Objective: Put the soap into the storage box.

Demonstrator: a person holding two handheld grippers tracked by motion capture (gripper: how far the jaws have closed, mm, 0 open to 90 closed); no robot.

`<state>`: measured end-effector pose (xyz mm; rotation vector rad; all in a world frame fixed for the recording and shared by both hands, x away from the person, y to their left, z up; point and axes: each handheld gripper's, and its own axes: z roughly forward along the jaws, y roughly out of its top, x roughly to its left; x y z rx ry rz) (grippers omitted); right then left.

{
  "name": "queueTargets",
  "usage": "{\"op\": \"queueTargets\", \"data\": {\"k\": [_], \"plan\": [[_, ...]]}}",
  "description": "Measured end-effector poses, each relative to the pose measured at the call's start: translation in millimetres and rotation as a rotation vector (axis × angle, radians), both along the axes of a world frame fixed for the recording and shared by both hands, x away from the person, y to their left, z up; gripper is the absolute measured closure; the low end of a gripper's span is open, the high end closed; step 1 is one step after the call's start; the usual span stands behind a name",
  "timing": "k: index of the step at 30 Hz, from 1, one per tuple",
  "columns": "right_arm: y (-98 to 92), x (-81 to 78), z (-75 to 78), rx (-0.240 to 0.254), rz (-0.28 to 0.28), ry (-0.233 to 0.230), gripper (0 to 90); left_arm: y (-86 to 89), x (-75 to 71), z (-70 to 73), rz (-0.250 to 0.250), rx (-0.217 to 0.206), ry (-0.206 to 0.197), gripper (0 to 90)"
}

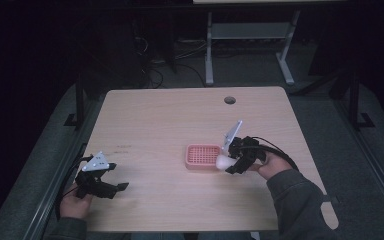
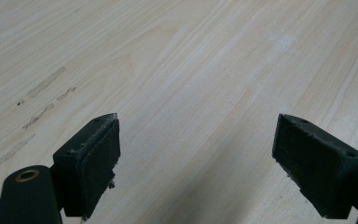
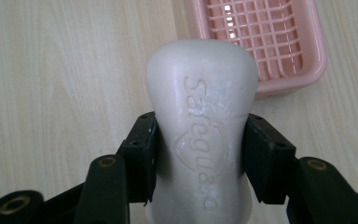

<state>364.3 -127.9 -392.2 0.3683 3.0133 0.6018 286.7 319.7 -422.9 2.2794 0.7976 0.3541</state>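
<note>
Beside tray [image 3: 279, 42], right tongs [image 3: 200, 154] around soap [image 3: 200, 93]

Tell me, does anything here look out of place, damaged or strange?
Nothing serious stands out. The right gripper holds the soap squarely beside the pink dish, which sits flat and empty. The left gripper waits open over the table, which bears only a few old scuff marks.

Soap bar [image 3: 200, 126] btm cut off by frame edge; sides hidden behind jaws.
</note>
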Motion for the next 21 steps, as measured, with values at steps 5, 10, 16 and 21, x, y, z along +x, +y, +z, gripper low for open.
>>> {"op": "queueTargets", "data": {"k": [5,10,16,21], "plan": [[6.4,6.2,2.0,-0.002,0.009,0.001,49.3,1.2,0.3,0.1,0.003,-0.004,-0.002,14.9],[14.5,13.7,3.9,-0.008,0.021,0.003,49.3,1.3,0.4,0.2,0.003,-0.007,-0.002,14.9],[25.2,20.9,4.9,-0.025,0.039,0.003,49.3,1.2,0.4,0.4,0.003,-0.009,-0.003,14.9],[33.5,29.0,6.1,-0.041,0.048,0.012,49.3,1.8,0.2,0.5,0.009,-0.015,-0.003,14.9]]}}
